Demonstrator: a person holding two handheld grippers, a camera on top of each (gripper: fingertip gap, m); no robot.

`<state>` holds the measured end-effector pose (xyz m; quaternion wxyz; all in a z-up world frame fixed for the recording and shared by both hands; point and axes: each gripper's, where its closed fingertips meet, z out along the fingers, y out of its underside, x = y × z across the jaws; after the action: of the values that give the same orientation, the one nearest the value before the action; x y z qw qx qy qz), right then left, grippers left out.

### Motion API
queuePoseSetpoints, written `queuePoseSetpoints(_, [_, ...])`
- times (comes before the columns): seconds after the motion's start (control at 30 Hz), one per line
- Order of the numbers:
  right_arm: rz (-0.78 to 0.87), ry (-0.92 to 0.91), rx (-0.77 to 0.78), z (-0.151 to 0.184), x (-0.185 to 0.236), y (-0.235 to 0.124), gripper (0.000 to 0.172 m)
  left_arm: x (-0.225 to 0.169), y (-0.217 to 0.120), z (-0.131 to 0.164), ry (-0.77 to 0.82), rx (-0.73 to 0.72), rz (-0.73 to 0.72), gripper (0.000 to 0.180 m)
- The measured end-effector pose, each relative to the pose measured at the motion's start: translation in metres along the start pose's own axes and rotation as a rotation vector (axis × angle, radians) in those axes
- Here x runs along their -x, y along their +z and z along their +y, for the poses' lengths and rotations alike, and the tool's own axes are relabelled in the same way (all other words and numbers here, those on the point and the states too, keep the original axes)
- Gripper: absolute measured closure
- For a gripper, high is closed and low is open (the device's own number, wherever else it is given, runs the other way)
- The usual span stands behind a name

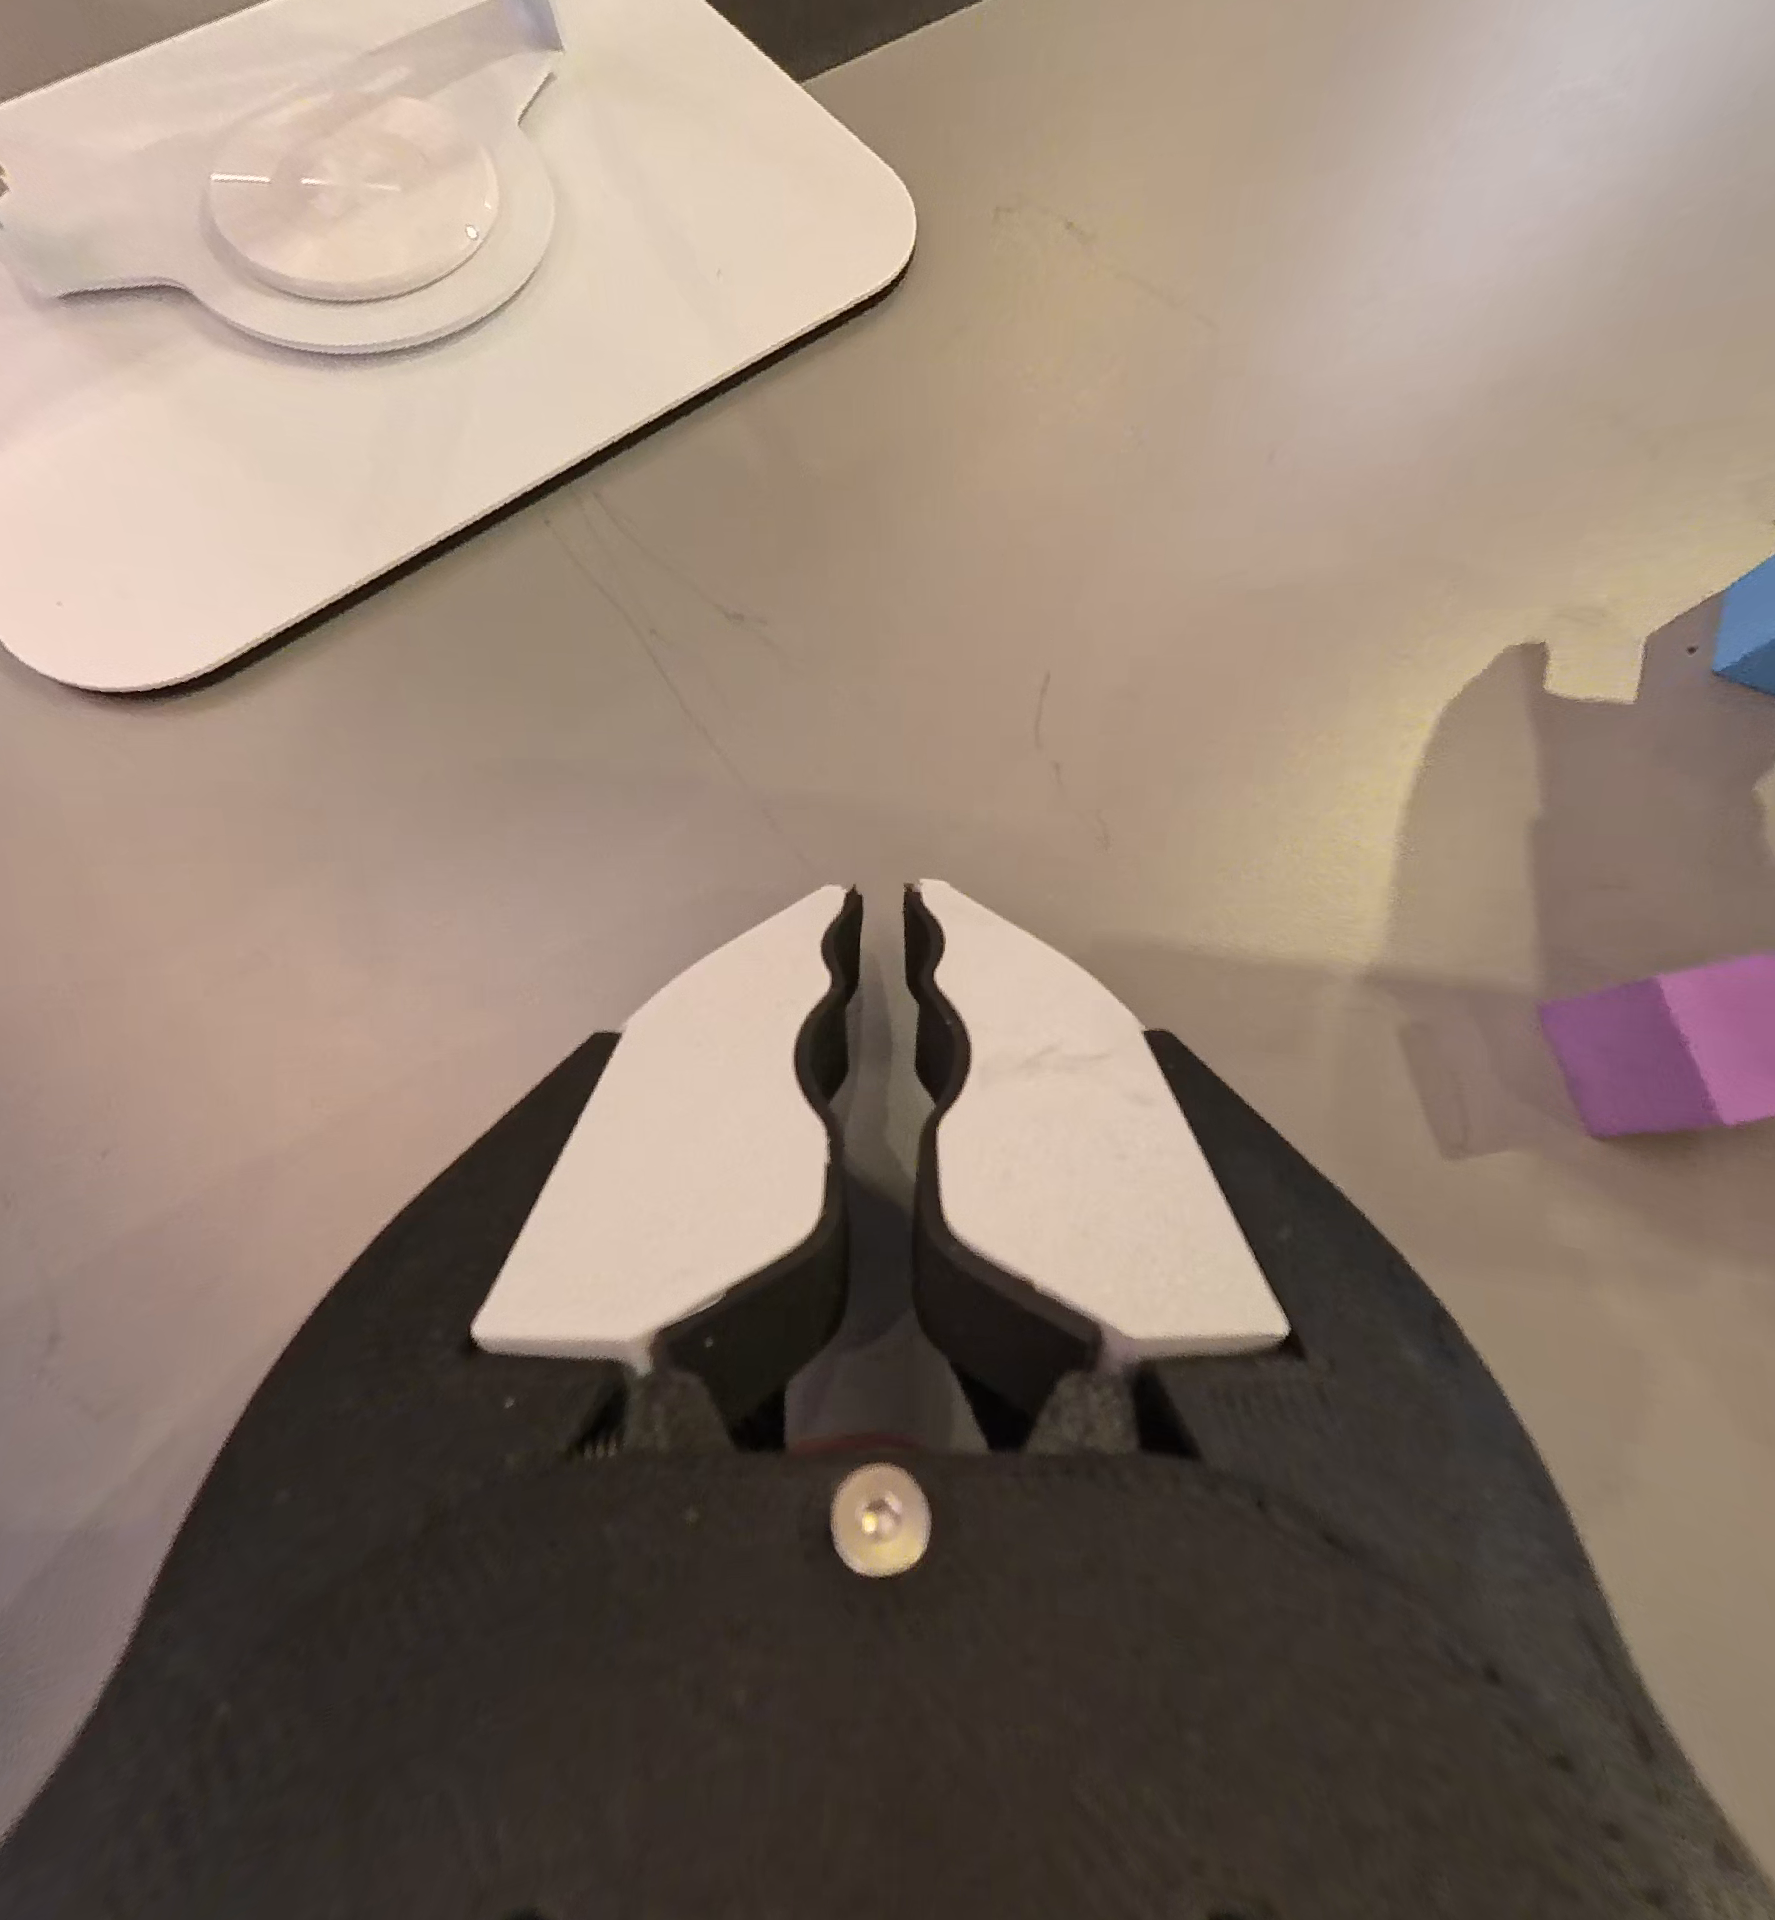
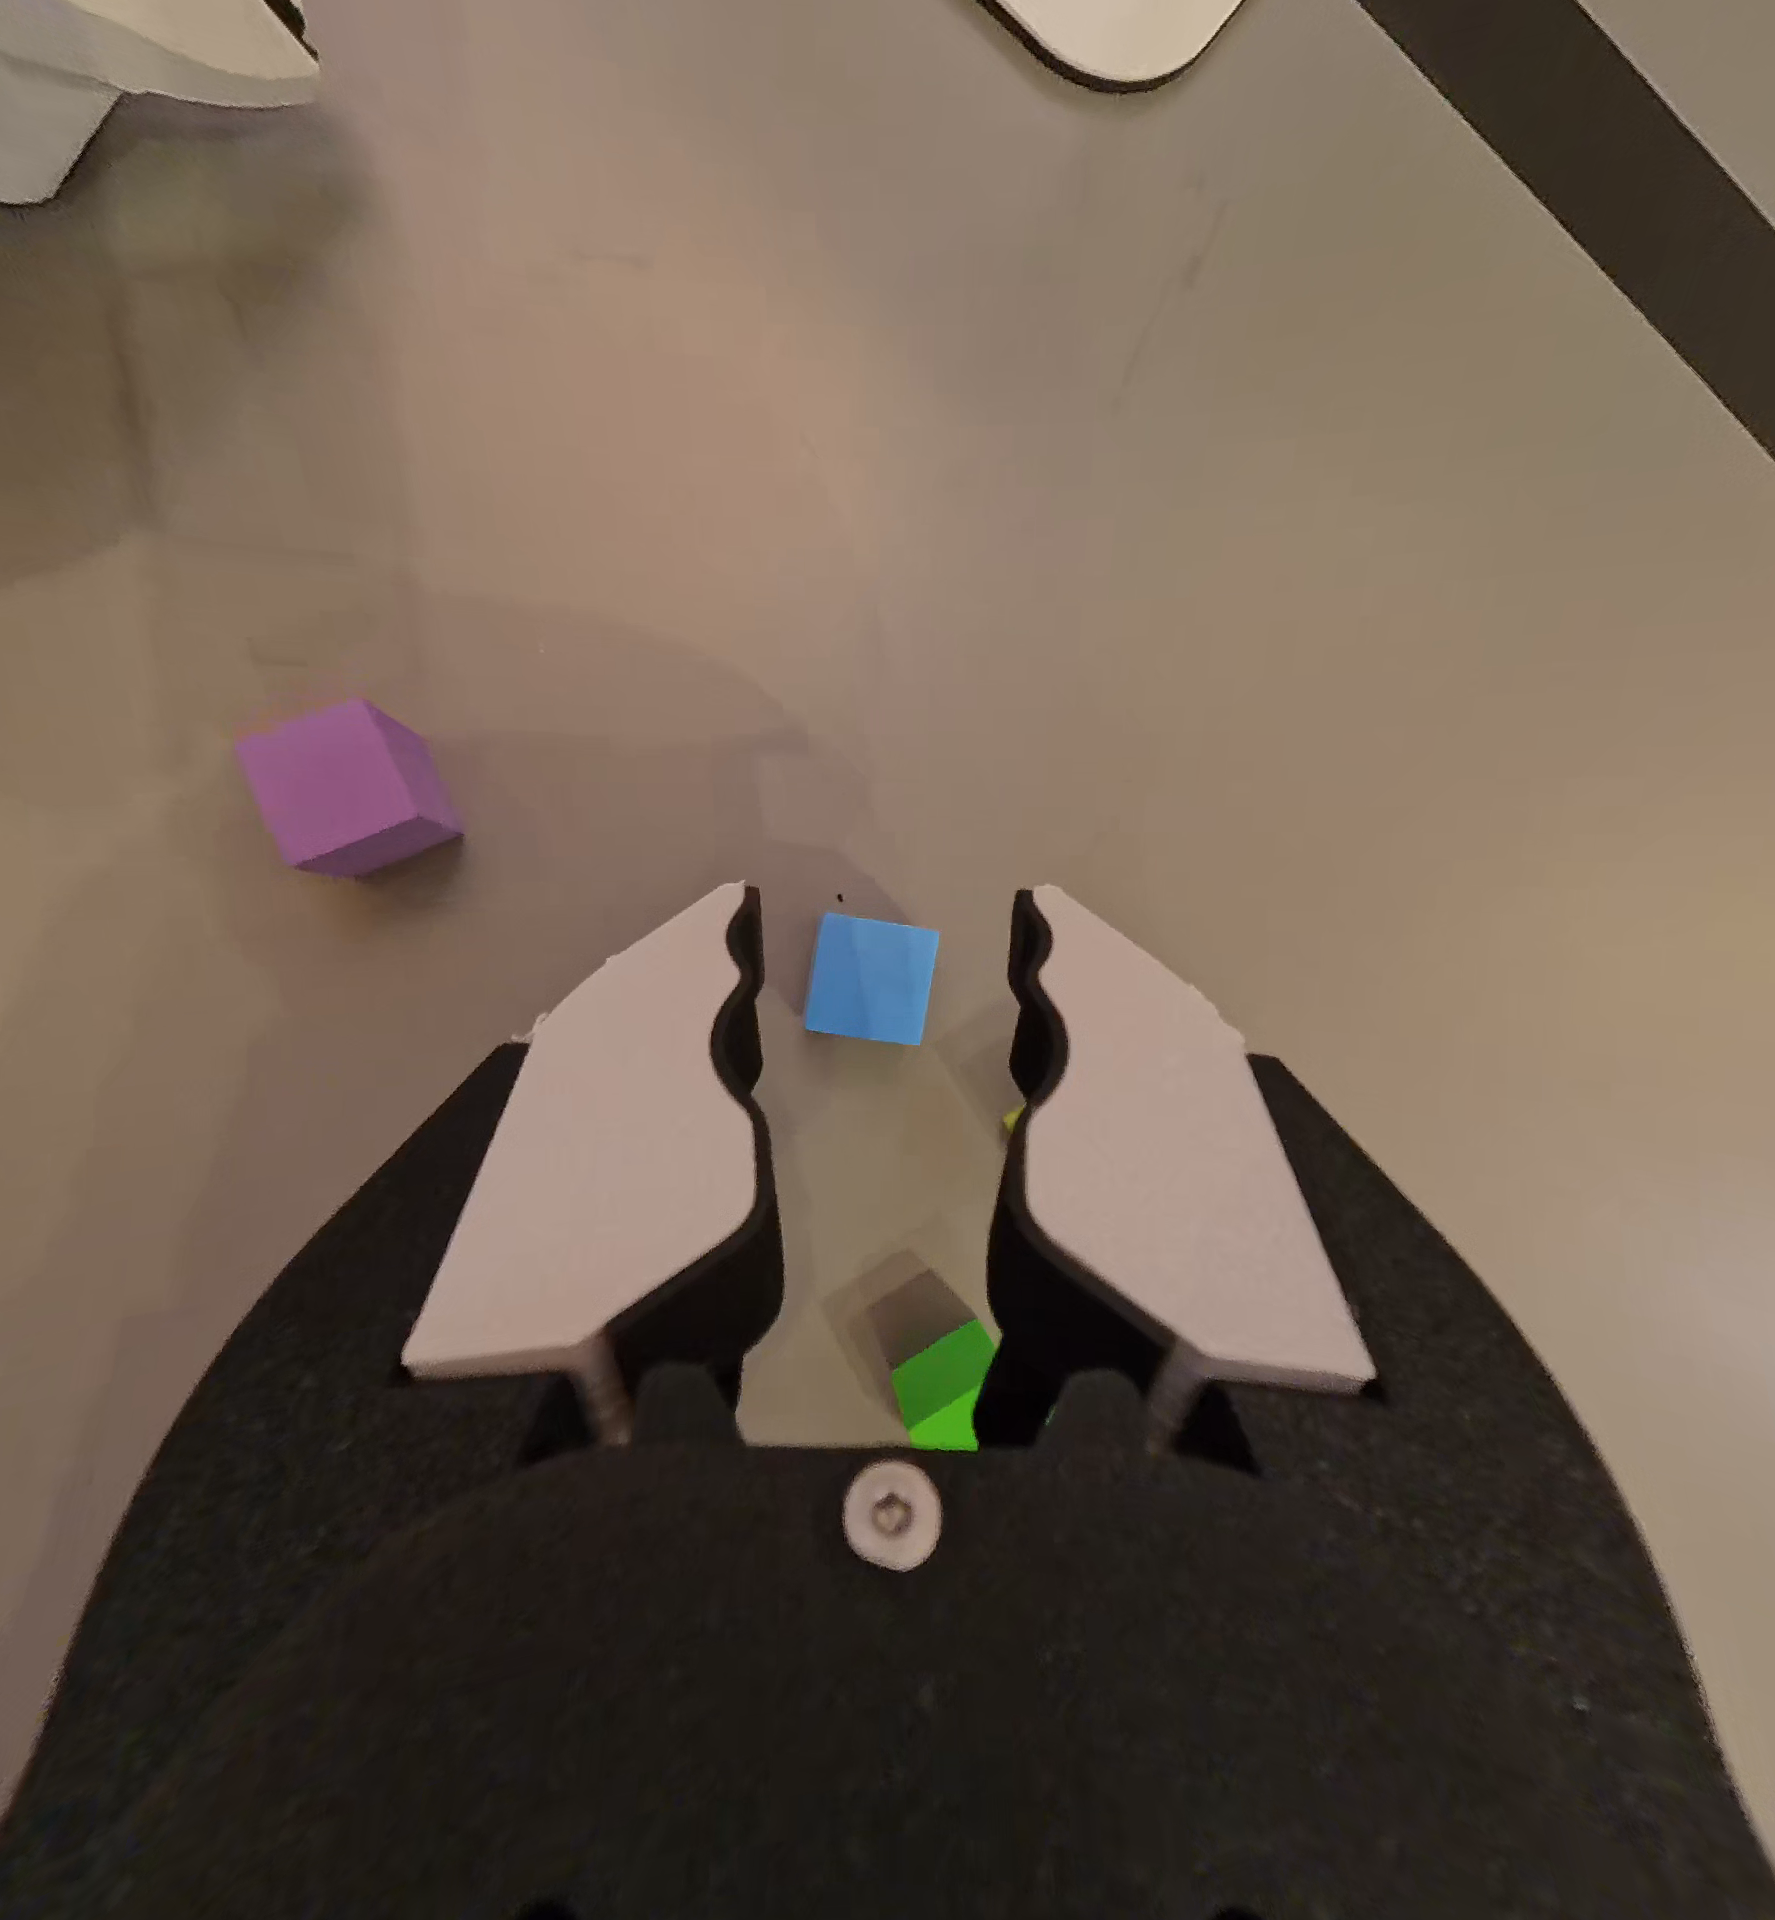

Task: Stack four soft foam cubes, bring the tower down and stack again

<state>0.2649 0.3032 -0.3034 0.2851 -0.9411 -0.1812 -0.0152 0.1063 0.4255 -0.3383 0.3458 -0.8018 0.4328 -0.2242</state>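
Right wrist view: the blue cube [image 2: 870, 979] is seen lying on the counter [image 2: 1278, 623] directly between the fingertips of the right tool [image 2: 878, 914], which is spread wide, with clear gaps on both sides, so nothing is held. The cube is squared to the pads, with no long axis to align. The purple cube [image 2: 348, 788] lies at about 10 o'clock, well apart; a green cube [image 2: 940, 1392] shows under the tool at 6 o'clock. The left tool [image 1: 881, 894] is nearly closed on nothing, and the right is judged nearer the blue cube.

Purple cube [image 2: 343, 790]; blue cube [image 2: 870, 977]; green cube [image 2: 940, 1392]; plain grey surface [image 2: 1174, 623]; white mat [image 1: 239, 468], black-edged.
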Motion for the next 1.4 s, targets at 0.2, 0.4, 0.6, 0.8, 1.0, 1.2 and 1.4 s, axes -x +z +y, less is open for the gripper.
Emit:
queuePoseSetpoints(0.2, [-0.005, 0.027, 0.029, 0.003, -0.010, -0.003, 0.127, 0.000, 0.000, 0.000, 0.003, 0.002, 0.001, 0.173])
queuePoseSetpoints(0.4, [-0.015, 0.060, 0.073, 0.012, -0.017, -0.006, 0.128, 0.000, 0.000, 0.000, 0.002, 0.002, 0.001, 0.173])
queuePoseSetpoints(0.6, [-0.041, 0.099, 0.120, 0.021, -0.018, -0.004, 0.129, -0.001, 0.001, 0.001, 0.007, 0.007, 0.002, 0.173])
queuePoseSetpoints(0.8, [-0.092, 0.087, 0.204, 0.032, -0.001, 0.013, 0.129, -0.001, 0.001, 0.001, 0.010, 0.009, 0.003, 0.173])
queuePoseSetpoints(1.0, [-0.094, 0.082, 0.216, 0.034, 0.003, 0.021, 0.145, -0.001, 0.001, 0.001, 0.010, 0.009, 0.004, 0.173])
queuePoseSetpoints(1.2, [-0.151, -0.081, 0.096, 0.004, 0.027, 0.005, 0.145, -0.002, 0.001, 0.001, 0.014, 0.012, 0.004, 0.173])
queuePoseSetpoints(1.4, [-0.244, -0.252, 0.073, -0.010, 0.069, 0.000, 0.145, -0.002, 0.001, 0.001, 0.014, 0.012, 0.005, 0.172])
